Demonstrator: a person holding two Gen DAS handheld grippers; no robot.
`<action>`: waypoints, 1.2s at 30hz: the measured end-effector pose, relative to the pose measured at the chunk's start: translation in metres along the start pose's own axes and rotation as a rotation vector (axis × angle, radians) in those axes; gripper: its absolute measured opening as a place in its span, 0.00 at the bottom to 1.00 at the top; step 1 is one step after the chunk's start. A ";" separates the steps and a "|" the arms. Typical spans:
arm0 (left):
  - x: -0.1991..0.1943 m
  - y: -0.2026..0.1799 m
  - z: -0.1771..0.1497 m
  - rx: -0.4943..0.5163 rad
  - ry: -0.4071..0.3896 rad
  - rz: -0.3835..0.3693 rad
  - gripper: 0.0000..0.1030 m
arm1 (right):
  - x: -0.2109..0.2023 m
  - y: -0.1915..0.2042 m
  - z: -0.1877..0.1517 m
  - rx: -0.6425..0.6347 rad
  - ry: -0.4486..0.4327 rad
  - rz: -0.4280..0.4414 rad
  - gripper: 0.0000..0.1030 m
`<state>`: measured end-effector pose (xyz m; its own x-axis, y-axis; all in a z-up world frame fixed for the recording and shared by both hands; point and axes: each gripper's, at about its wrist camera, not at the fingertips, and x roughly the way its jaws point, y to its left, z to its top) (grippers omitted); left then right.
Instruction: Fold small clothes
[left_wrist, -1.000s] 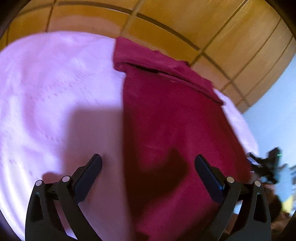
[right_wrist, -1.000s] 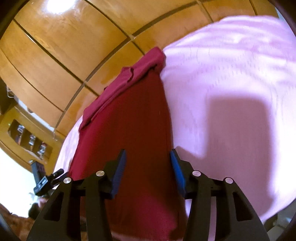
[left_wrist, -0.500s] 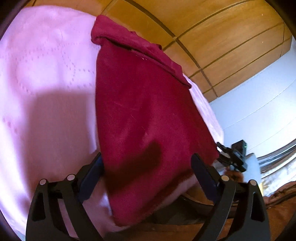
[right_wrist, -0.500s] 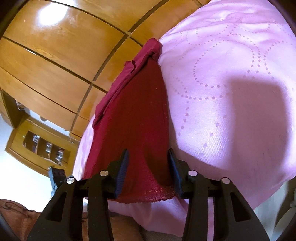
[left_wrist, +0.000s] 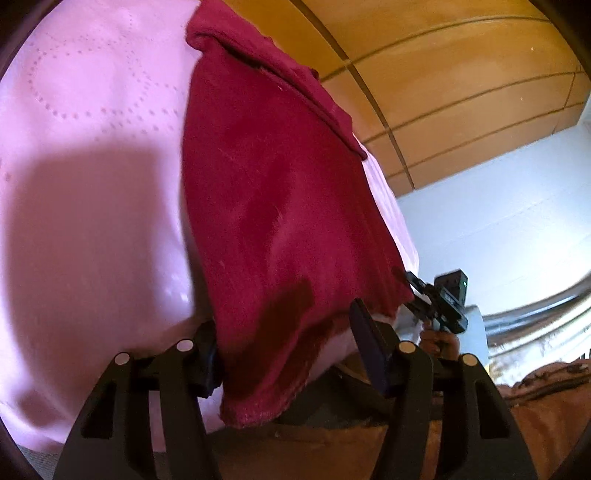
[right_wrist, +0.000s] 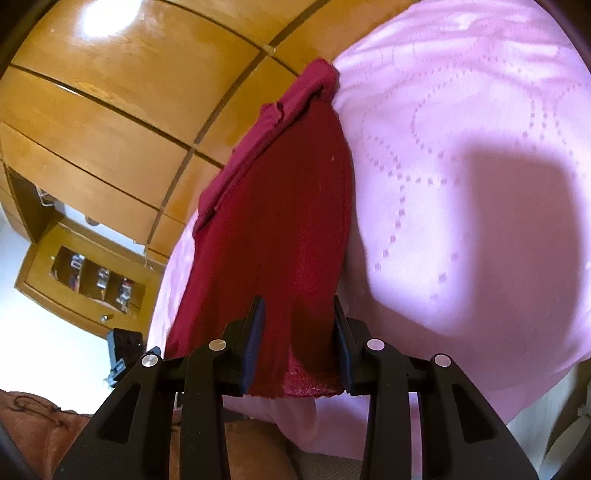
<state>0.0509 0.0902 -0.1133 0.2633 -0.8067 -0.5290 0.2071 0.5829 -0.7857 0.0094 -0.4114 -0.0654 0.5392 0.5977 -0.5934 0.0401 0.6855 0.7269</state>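
A glossy pink quilted cover (left_wrist: 92, 177), stitched in dotted curves, carries a long dark-red knit garment (left_wrist: 273, 206) whose hem overhangs its near edge. The left gripper (left_wrist: 288, 350) has just been closing, fingers half-wide astride the hem corner; the right gripper (right_wrist: 299, 343) has its fingers narrow on the hem.

Wide bare pink bedspread (left_wrist: 92, 177) lies open to the left of the red garment (left_wrist: 280, 206) in the left wrist view, and to its right (right_wrist: 461, 184) in the right wrist view. Beyond the garment's (right_wrist: 288, 229) far end, wooden wardrobe panels (right_wrist: 110, 110) close off the far side. Each tool straddles a near corner at the bed's edge.
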 end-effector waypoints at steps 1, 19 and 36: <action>0.001 0.000 -0.001 0.000 0.004 -0.007 0.57 | 0.002 0.000 0.000 -0.003 0.010 -0.007 0.27; -0.033 -0.024 0.009 0.015 -0.137 -0.014 0.06 | -0.019 0.009 0.005 -0.043 -0.054 0.026 0.10; -0.102 -0.060 -0.024 0.086 -0.294 -0.195 0.06 | -0.083 0.037 -0.014 -0.063 -0.151 0.329 0.09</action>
<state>-0.0114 0.1355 -0.0199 0.4684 -0.8483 -0.2470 0.3555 0.4369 -0.8263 -0.0454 -0.4300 0.0062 0.6329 0.7255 -0.2704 -0.2056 0.4942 0.8447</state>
